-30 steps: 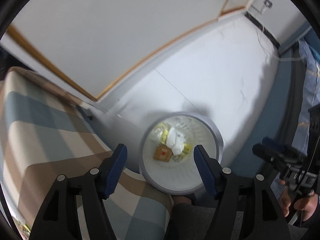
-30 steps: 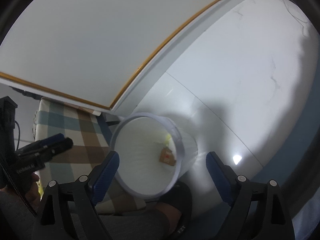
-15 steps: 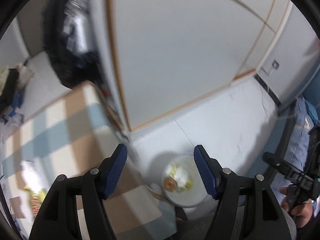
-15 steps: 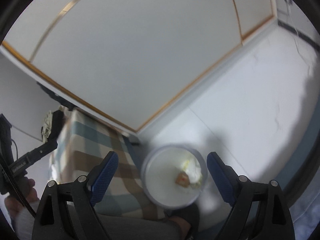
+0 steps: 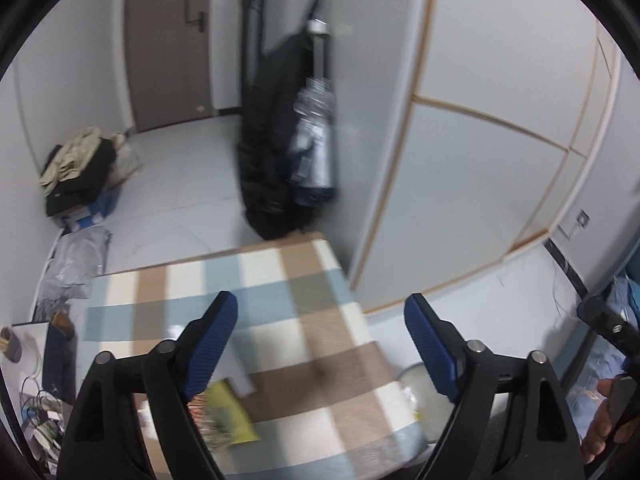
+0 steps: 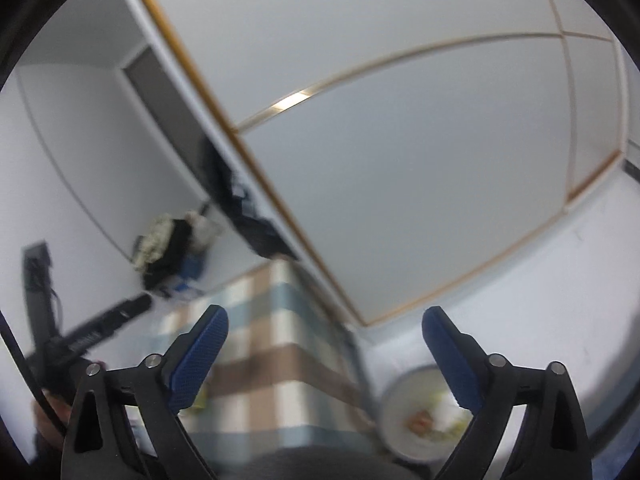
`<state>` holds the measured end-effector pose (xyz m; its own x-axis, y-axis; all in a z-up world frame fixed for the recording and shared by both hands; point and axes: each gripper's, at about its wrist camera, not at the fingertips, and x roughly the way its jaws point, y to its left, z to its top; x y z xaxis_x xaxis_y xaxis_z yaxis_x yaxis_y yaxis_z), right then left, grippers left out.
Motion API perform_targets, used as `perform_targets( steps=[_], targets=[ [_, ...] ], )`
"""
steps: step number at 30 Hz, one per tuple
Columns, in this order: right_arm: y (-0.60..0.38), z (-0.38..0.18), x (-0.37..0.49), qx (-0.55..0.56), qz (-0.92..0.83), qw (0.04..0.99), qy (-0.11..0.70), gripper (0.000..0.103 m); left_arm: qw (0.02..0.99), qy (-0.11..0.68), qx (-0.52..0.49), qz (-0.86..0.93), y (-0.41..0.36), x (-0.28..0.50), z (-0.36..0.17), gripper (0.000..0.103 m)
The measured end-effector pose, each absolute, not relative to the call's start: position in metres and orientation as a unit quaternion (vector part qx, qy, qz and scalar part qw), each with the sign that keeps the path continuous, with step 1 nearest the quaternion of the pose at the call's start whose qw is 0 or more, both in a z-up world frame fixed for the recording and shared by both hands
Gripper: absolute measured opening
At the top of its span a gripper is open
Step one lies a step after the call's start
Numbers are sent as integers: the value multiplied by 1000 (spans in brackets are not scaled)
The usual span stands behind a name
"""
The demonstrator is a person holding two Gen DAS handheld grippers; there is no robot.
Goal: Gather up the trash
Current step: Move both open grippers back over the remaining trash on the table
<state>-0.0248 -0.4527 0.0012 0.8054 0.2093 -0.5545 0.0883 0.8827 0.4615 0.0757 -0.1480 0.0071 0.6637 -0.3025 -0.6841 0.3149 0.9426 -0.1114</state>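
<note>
My left gripper hangs over the table with the checked cloth; its jaws are opening and nothing is between them. A yellow wrapper lies on the table near my left finger. The white bin with trash stands on the floor past the table's right edge, mostly hidden. My right gripper is also opening and empty, raised over the table corner. In the right wrist view the bin shows scraps inside, blurred. Each gripper appears at the edge of the other's view.
Dark coats hang by a pale wardrobe. A heap of clothes lies on the floor near a brown door. Cables and small items crowd the table's left end. A hand holds the right gripper.
Both grippers have risen and tilted up, so the bin has dropped from the middle to the bottom of each view and the table and room now show. Both pairs of jaws stand wider.
</note>
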Motion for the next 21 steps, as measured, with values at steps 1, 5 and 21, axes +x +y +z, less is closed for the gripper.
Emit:
perform_targets(
  steps=[1, 5, 21],
  targets=[
    [-439, 7, -20, 239, 49, 921, 304, 100, 915, 370, 6, -164, -141, 74, 9, 87],
    [-385, 19, 4, 210, 98, 925, 303, 102, 923, 359, -2, -141, -105, 75, 12, 92],
    [-237, 4, 88, 113, 199, 921, 316, 103, 916, 386, -78, -76, 35, 99, -40, 93]
  ],
)
